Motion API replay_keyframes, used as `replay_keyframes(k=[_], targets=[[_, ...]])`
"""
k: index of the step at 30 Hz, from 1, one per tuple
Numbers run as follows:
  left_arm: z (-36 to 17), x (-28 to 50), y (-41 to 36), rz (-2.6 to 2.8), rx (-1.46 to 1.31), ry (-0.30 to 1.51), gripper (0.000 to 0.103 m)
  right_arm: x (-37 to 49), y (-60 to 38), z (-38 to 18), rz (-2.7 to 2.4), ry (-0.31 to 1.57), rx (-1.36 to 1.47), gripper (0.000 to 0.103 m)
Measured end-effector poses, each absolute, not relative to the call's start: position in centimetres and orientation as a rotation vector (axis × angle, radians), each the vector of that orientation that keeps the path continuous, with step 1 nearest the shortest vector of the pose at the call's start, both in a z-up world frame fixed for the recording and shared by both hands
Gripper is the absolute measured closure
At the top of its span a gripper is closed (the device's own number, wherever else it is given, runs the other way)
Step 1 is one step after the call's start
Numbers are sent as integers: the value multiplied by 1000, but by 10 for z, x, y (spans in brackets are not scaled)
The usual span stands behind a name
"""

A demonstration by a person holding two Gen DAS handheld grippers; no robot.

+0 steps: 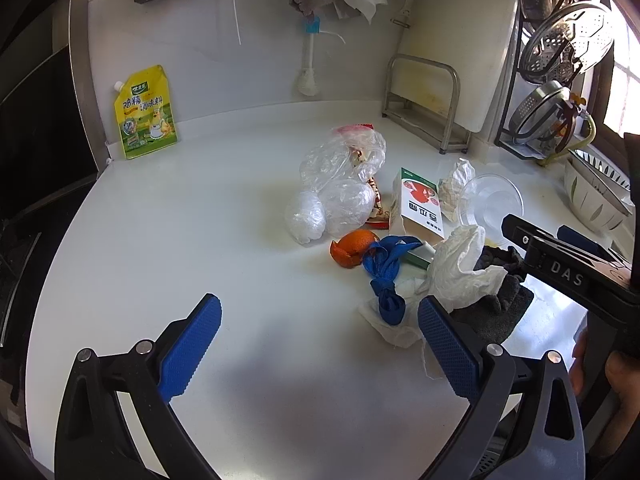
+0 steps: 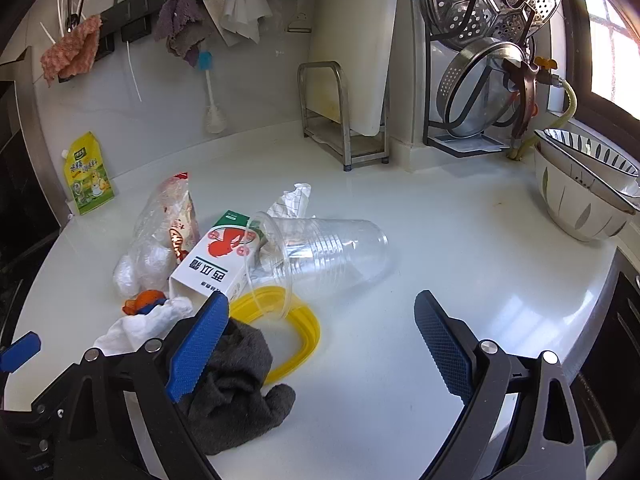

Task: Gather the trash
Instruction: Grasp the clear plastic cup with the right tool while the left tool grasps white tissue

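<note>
Trash lies in a pile on the white counter (image 1: 180, 240): clear plastic bags (image 1: 336, 192), an orange peel (image 1: 354, 248), a blue strap (image 1: 386, 276), crumpled white tissue (image 1: 460, 272), a white-and-green carton (image 1: 420, 204), a clear plastic cup on its side (image 2: 328, 252), a yellow ring (image 2: 292, 320) and a dark grey cloth (image 2: 236, 384). My left gripper (image 1: 320, 340) is open and empty, just left of the tissue and strap. My right gripper (image 2: 320, 344) is open and empty, its left finger over the grey cloth.
A yellow seasoning pouch (image 1: 146, 114) leans on the back wall. A metal rack (image 2: 344, 116) with a cutting board, a dish rack with steel lids (image 2: 480, 92) and stacked bowls (image 2: 584, 192) stand at the back right. Cloths hang on a wall rail (image 2: 176, 24).
</note>
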State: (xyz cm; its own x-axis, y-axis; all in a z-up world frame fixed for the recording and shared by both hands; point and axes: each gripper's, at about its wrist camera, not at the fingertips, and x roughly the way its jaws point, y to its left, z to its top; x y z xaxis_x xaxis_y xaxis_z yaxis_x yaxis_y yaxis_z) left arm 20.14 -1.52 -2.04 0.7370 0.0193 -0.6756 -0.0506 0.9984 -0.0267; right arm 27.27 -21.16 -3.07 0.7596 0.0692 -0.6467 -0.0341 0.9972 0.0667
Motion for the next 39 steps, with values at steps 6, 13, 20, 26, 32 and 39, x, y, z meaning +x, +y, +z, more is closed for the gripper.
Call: replay_keyframes(k=[6, 13, 20, 26, 32, 39], targets=[[-26, 207, -17, 30, -49, 747, 6, 300, -211, -43, 5, 736, 23, 14], [-29, 208, -24, 3, -50, 743, 6, 312, -211, -51, 10, 767, -9, 64], [-25, 204, -37, -47, -48, 721, 6, 295, -226, -45, 23, 726, 40, 98], [-21, 195, -56, -107, -36, 704, 6, 262, -260, -36, 16, 693, 159, 99], [-15, 193, -72, -141, -45, 708, 6, 240, -272, -34, 12, 679, 192, 99], [-6, 191, -91, -153, 8, 678, 6, 234, -280, -34, 29, 680, 236, 99]])
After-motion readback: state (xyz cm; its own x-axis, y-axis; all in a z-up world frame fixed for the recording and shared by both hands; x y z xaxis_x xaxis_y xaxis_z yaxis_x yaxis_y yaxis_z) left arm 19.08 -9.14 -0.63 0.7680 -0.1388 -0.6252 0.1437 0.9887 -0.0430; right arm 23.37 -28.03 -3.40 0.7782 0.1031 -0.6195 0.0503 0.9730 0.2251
